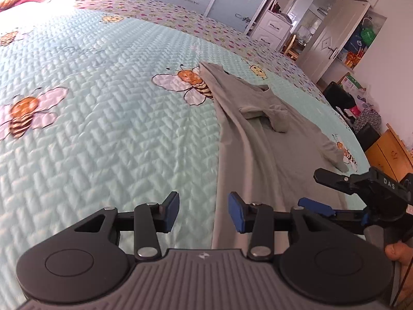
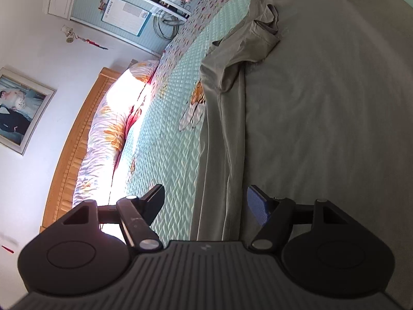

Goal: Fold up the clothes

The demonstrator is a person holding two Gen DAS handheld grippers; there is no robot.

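A grey shirt (image 1: 247, 134) lies spread on the mint quilted bedspread (image 1: 103, 129), with one sleeve (image 1: 273, 113) folded in on top of it. My left gripper (image 1: 204, 210) is open and empty, just above the shirt's left edge near its hem. My right gripper (image 1: 322, 191) shows at the right of the left wrist view, open, low over the shirt. In the right wrist view the right gripper (image 2: 206, 201) is open and straddles the shirt's folded side edge (image 2: 224, 155); the shirt (image 2: 322, 103) fills the right of that view, its bunched sleeve (image 2: 260, 38) farther off.
The bedspread (image 2: 167, 129) has bee prints (image 1: 191, 82). A floral pillow (image 2: 113, 129) lies against a wooden headboard (image 2: 74, 144). White wardrobes (image 1: 335, 33), drawers (image 1: 271, 28) and an orange cabinet (image 1: 389, 152) stand past the bed's far and right edges.
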